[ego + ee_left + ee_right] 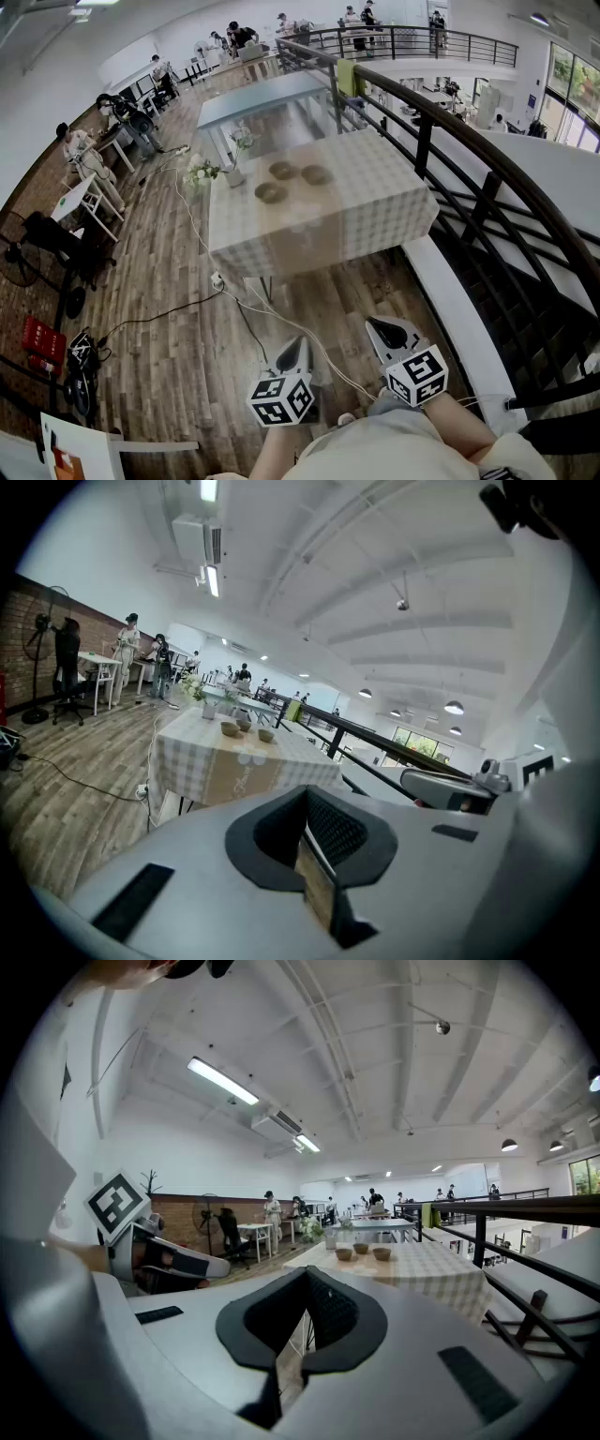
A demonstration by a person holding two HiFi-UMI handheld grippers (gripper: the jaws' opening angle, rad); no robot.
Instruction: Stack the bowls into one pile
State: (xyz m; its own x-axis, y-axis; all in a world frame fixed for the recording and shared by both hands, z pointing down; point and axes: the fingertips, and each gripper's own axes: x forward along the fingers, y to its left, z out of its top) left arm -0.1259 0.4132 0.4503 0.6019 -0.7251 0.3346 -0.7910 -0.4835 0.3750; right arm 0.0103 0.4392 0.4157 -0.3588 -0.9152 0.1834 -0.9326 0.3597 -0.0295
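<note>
Wood-floored mezzanine: three small brown round bowls (282, 170) sit apart on the checked-cloth desk (375, 211), none stacked; left claw (298, 345) and right claw (378, 328) closed empty, well away.

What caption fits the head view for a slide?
Left tool and right tool, both shut and empty, short of the checked table bearing three unstacked bowls.

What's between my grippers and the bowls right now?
Head view: wood floor crossed by a white cable, then the checked tablecloth.

Checked table (375, 211): 3 bowls (282, 171), vase (234, 174)
</note>
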